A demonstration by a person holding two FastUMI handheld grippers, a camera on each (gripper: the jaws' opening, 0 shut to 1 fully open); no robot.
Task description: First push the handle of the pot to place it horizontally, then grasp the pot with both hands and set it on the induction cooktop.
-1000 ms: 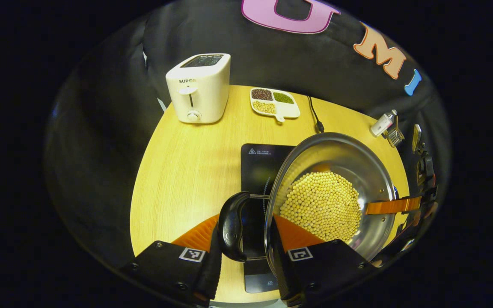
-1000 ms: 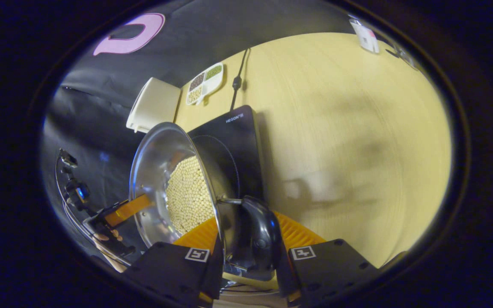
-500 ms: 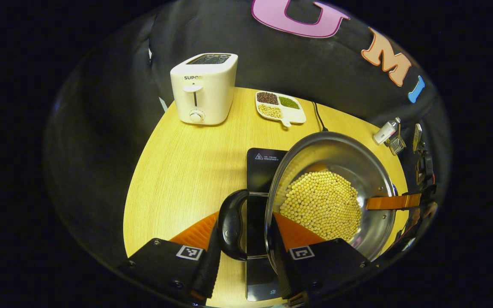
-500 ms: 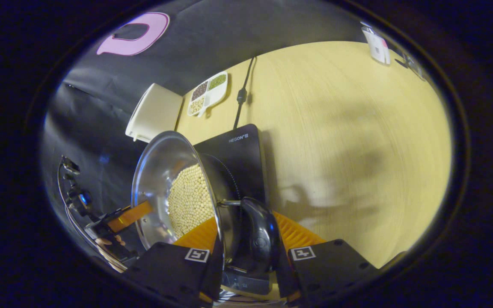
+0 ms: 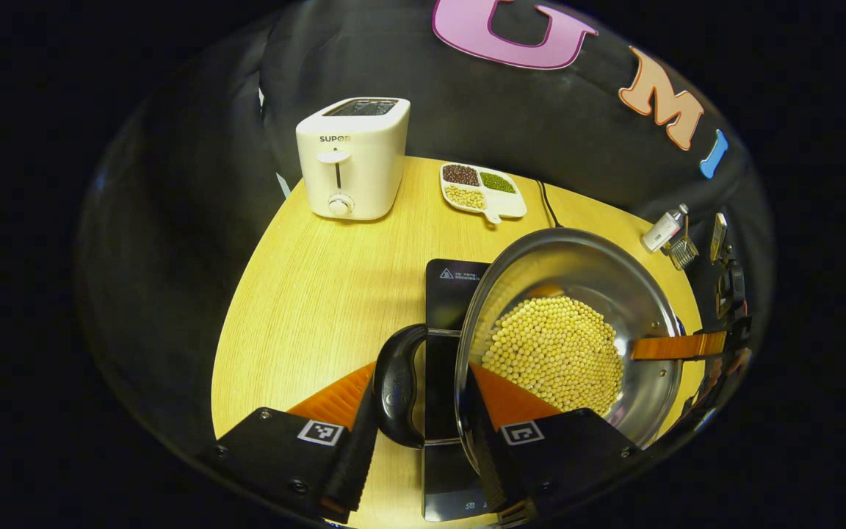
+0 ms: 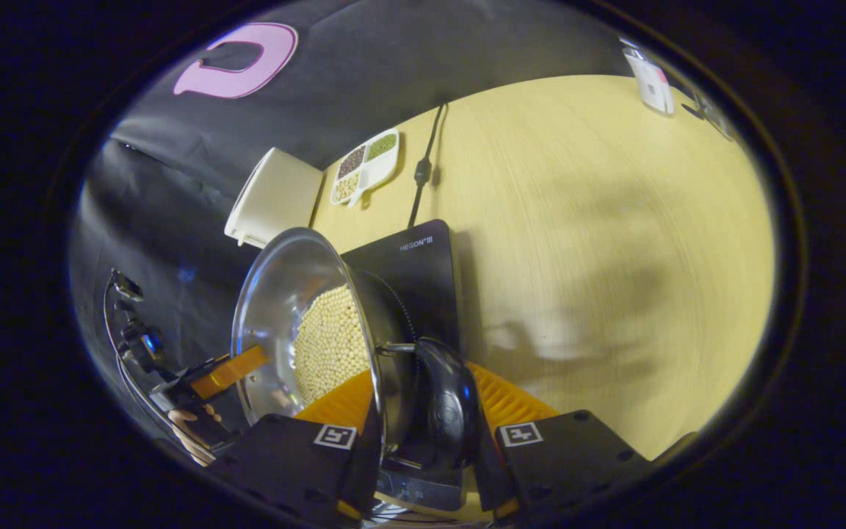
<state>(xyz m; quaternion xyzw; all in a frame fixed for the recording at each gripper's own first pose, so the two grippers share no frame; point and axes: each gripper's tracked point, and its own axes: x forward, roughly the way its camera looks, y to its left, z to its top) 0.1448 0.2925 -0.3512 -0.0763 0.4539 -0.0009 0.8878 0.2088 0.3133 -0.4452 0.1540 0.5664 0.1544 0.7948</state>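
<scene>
You have the pot [image 5: 570, 330] lifted just above the induction cooktop [image 5: 446, 294], left gripper [image 5: 423, 411] and right gripper [image 6: 423, 433] each clamped on a side handle, so next lower it level, centred.

Upper left, a white toaster [image 5: 353, 157] stands on the wooden table [image 5: 320, 286]; right of it, a divided dish of beans [image 5: 482, 191], then a black cable [image 5: 548, 209].

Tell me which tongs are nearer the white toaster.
Left. The left tongs clamp the bean-filled steel pot at its side toward the white toaster; the right tongs clamp its far side, the pot lying between them and the toaster.
</scene>
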